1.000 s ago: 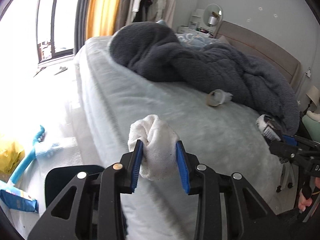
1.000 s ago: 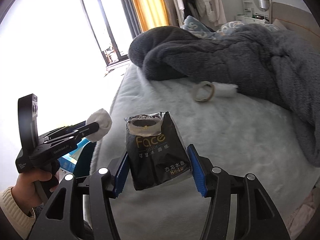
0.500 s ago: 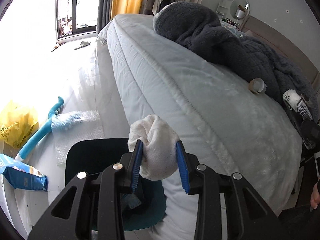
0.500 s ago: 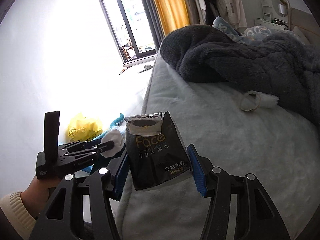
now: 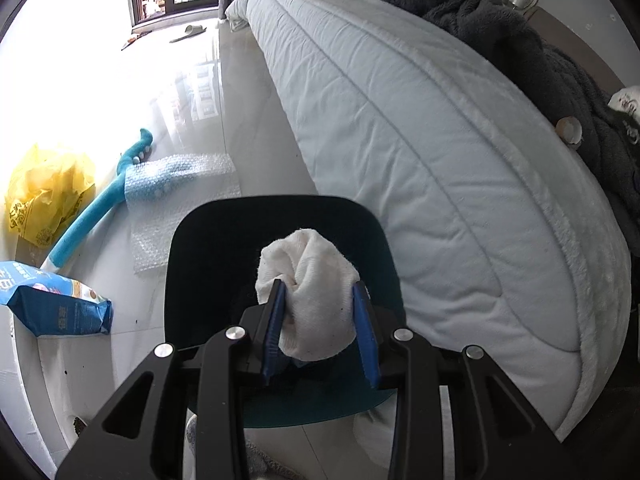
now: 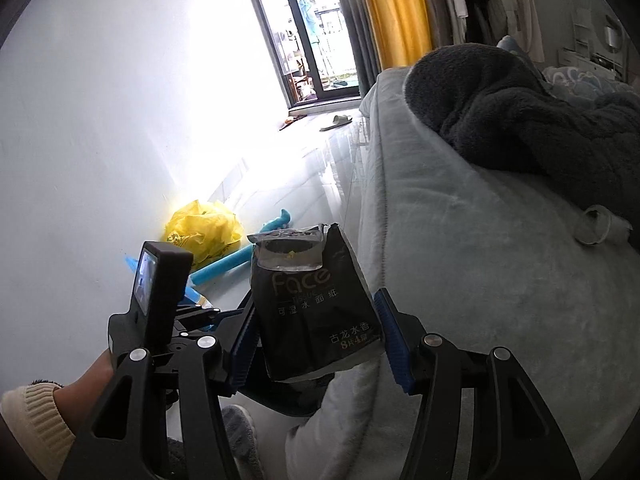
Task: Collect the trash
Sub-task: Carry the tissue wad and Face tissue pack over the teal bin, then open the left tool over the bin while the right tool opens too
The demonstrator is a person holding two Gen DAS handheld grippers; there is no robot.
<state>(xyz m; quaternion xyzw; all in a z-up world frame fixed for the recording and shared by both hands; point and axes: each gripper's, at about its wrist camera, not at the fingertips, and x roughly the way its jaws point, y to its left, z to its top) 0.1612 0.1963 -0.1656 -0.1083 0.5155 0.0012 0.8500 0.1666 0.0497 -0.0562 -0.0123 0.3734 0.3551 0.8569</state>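
- Left wrist view: the left claw [image 5: 320,332] is closed partway, its blue pads pinching a wad of white tissue [image 5: 310,300] that bulges above and below them.
- The claw and wad hang directly above a dark bin [image 5: 280,236] standing on the floor [image 5: 248,120] just beside the bed [image 5: 440,168]; the inside of the bin is too dark to tell what it holds.
- On the floor to the left lie a yellow plastic bag [image 5: 44,192], a blue foam stick [image 5: 100,204], a sheet of bubble wrap [image 5: 180,200] and a blue snack bag [image 5: 52,304].
- A cardboard tube [image 5: 570,130] lies on the bed against the dark grey blanket [image 5: 520,40].
- Right wrist view: the right claw [image 6: 320,340] is spread fairly wide, gripping a black tissue packet [image 6: 312,312], upright, with its torn top open.
- The packet is held over the bed edge, with the left claw's body [image 6: 160,312] just to its left.
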